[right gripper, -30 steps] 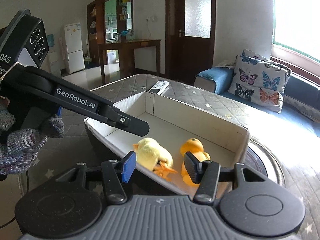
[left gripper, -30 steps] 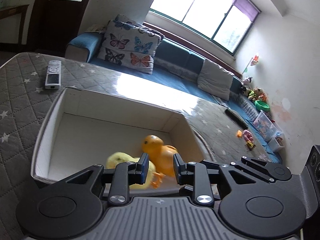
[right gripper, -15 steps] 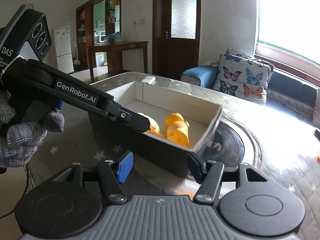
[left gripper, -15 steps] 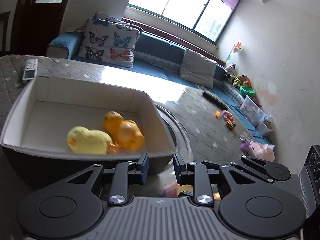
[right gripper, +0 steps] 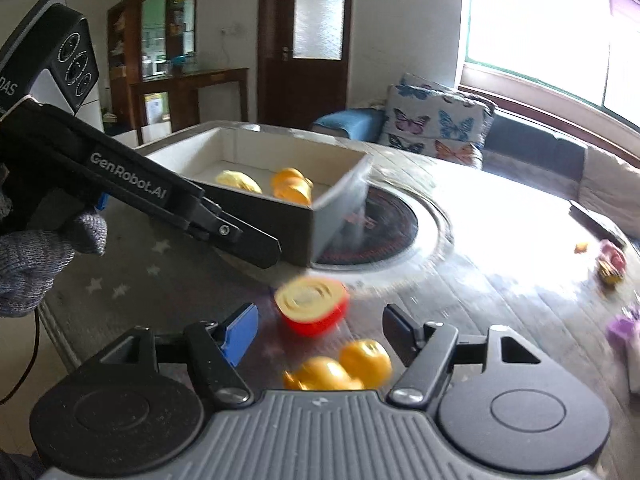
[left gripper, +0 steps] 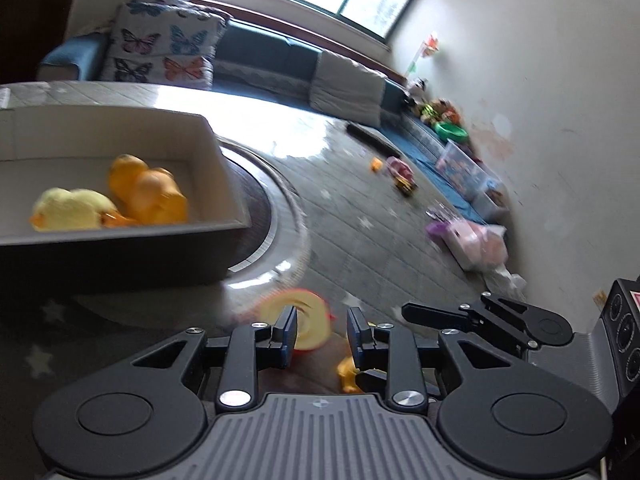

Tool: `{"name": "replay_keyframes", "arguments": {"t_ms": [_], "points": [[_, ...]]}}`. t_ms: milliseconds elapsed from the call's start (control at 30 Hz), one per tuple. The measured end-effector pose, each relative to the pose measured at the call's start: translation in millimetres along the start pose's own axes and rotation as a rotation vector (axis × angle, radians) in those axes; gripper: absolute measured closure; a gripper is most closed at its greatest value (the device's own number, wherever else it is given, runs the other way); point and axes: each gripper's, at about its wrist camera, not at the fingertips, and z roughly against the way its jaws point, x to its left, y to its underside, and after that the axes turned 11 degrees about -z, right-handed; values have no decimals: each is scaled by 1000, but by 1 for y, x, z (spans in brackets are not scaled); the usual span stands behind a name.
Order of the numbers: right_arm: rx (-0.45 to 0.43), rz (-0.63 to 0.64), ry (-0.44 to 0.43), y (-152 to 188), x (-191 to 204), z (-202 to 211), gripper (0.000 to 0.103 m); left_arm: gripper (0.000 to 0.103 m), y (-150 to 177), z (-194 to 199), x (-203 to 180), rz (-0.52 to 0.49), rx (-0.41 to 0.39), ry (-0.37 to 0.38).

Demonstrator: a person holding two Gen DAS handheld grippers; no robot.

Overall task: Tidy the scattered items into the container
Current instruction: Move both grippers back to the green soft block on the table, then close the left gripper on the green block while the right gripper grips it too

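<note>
My left gripper (left gripper: 322, 330) hangs low over the grey star-quilted tabletop (left gripper: 360, 240), its blue-padded jaws parted by a narrow gap and closed on nothing; a red half-apple toy (left gripper: 304, 320) with a pale cut face lies just beyond the tips, seen between them, and I cannot tell whether the left pad touches it. A small orange duck toy (left gripper: 347, 372) lies on the cloth under the right finger, partly hidden. In the right wrist view my right gripper (right gripper: 320, 330) stands wide open, with the same half-apple (right gripper: 312, 306) ahead of the gap and the orange duck (right gripper: 340, 368) close in front of the body between the two fingers, neither one touched. The container (left gripper: 224, 168), a white-lined box with dark outer walls, sits to the left of the left gripper, one corner overlapping a dark round inset (right gripper: 380, 228) in the table. Inside it a yellow plush duckling (left gripper: 72, 210) lies against an orange plastic duck (left gripper: 148, 194) near the nearer wall. Farther right on the table, well apart from the box, lie several small toys (left gripper: 400, 174), blurred. The left device's arm (right gripper: 160, 196), lettered GenRobot.AI, crosses the right wrist view, held by a grey knitted glove (right gripper: 44, 256). A butterfly-print cushion (right gripper: 436, 128) rests on the blue sofa behind.
</note>
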Motion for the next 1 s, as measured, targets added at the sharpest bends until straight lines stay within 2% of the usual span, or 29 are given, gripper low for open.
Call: {"name": "replay_keyframes", "arguments": {"t_ms": [300, 667, 1000], "points": [[55, -38, 38, 23, -18, 1, 32, 73, 11, -26, -23, -15, 74, 44], [90, -46, 16, 42, -23, 0, 33, 73, 15, -26, -46, -55, 92, 81], [97, -49, -8, 47, -20, 7, 39, 73, 29, -29, -51, -51, 140, 93]]}}
